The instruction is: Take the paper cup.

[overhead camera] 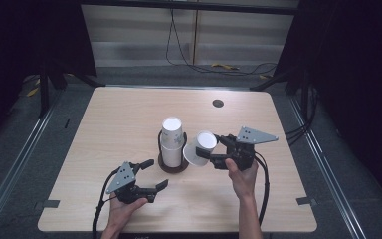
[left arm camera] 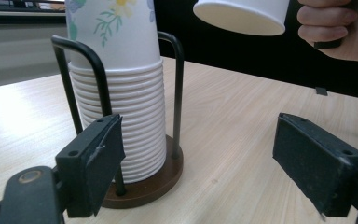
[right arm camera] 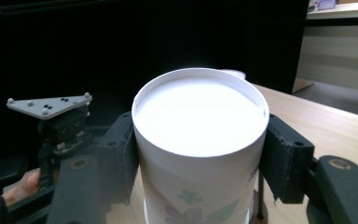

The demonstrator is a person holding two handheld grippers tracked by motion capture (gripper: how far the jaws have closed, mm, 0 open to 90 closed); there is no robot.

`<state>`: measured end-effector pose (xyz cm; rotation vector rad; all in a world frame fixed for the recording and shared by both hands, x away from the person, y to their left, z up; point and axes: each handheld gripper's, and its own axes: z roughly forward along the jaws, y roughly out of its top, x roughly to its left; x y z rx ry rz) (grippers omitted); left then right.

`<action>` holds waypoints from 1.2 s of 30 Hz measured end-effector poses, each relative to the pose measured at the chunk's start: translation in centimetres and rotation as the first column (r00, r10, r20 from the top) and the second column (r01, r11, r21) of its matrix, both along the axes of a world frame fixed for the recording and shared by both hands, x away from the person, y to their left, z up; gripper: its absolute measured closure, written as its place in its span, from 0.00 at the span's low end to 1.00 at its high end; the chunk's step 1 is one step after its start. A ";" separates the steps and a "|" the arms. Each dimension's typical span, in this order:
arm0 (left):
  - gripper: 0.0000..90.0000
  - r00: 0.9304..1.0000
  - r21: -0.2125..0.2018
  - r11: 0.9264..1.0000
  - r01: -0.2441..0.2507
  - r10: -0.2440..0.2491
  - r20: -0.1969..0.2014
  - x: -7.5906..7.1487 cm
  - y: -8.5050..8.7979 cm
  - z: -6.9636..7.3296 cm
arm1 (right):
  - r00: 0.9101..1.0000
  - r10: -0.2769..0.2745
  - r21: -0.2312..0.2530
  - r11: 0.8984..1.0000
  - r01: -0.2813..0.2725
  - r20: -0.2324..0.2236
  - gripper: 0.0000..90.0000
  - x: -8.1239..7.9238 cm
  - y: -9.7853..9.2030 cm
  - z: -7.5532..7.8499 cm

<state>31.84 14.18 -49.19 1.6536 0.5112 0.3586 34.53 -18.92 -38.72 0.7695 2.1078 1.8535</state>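
Left gripper (overhead camera: 151, 175): nearest the desk's front edge, left of centre, black jaws spread wide with nothing between them, facing the cup holder.
Desk (overhead camera: 129, 109): pale wood-grain top with rounded corners.
Cup holder (overhead camera: 173, 164): round brown base with black wire uprights, near the desk's middle.
Stack (overhead camera: 172, 139): white flower-printed paper cups nested upside down, standing upright in the holder.
Single cup (overhead camera: 200, 148): white paper cup with a flower print, tilted, in the air just right of the stack, bottom towards the stack's top.
Right gripper (overhead camera: 214, 148): right of centre, black jaws clamped on the single cup's sides.
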 end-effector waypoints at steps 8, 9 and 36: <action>0.18 0.999 0.017 0.999 0.038 -0.038 0.019 -0.3 -0.5 0.6 | 0.999 0.038 -0.020 0.999 -0.038 -0.021 0.41 -0.6 1.0 -1.1; 0.18 0.999 0.016 0.999 0.041 -0.042 0.022 -0.3 -0.5 0.7 | 0.999 0.042 -0.023 0.999 -0.042 -0.024 0.41 -0.7 1.1 -1.2; 0.18 0.993 0.010 0.995 0.101 -0.102 0.052 -1.1 -2.0 0.1 | 0.985 0.135 -0.045 0.989 -0.140 -0.103 0.41 -1.4 5.6 -5.3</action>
